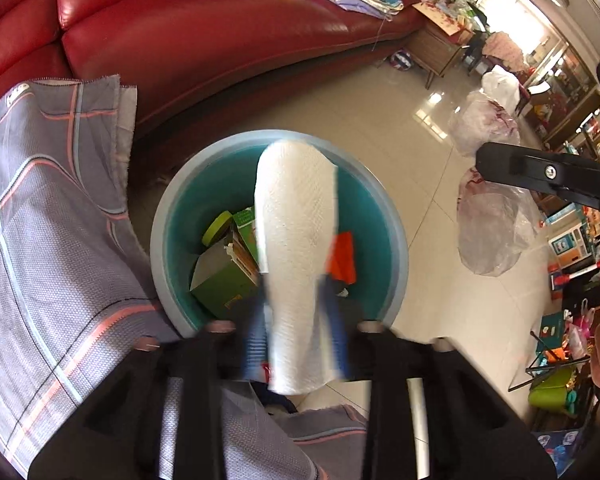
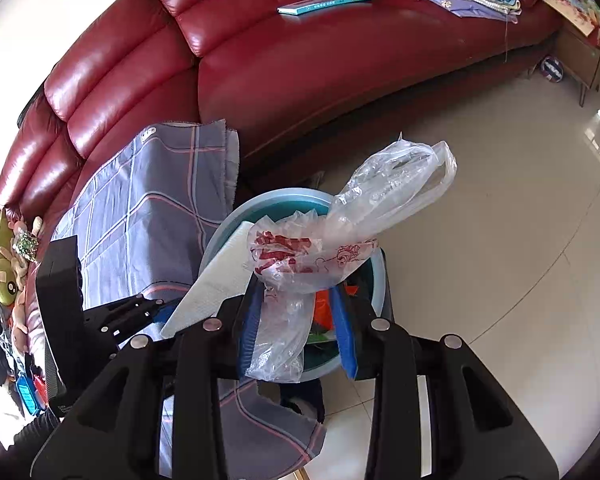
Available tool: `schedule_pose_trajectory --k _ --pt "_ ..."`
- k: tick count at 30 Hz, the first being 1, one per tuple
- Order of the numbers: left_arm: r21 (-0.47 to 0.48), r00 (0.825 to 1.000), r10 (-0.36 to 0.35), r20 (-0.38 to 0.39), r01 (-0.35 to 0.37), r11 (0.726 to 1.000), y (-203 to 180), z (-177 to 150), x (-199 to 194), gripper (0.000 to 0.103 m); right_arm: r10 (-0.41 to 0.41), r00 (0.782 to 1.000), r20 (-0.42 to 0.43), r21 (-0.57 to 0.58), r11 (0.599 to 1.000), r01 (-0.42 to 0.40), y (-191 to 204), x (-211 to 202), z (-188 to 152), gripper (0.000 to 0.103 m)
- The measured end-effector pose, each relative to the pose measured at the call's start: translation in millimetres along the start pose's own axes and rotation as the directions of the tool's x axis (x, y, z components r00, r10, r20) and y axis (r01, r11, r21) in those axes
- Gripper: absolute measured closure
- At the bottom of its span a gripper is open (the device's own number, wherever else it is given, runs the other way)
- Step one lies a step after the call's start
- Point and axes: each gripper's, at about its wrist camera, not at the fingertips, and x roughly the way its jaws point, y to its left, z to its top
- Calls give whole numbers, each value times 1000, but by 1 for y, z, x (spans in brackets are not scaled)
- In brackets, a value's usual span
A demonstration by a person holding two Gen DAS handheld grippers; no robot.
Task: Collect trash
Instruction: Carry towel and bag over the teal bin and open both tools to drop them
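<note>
While the left gripper [image 1: 296, 308] hangs over the bin [image 1: 396, 216], its blue pads [image 1: 338, 320] stand apart, with a white paper towel [image 1: 296, 216] between them. Motion blur hides whether the pads touch it. It is a long, embossed, folded sheet, extending over the bin mouth. Inside the bin lie a green box [image 1: 224, 276] and orange scrap [image 1: 342, 256]. The right gripper [image 2: 296, 320] is clamped on a crumpled clear plastic bag [image 2: 352, 220] with red print, held above the bin's rim.
</note>
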Motion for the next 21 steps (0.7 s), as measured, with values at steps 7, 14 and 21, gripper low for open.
schedule_pose_trajectory --k 7,14,21 --pt "34 995 60 84 -63 997 1 -8 -26 4 10 1000 -22 -18 1000 -11 11 13 4 71" --pt "18 992 84 96 -86 996 16 -26 -54 4 13 998 -57 -32 999 -15 23 29 3 71" --pt "-57 988 124 97 -119 991 43 -41 -78 4 6 995 -102 -59 998 -12 37 48 -1 60"
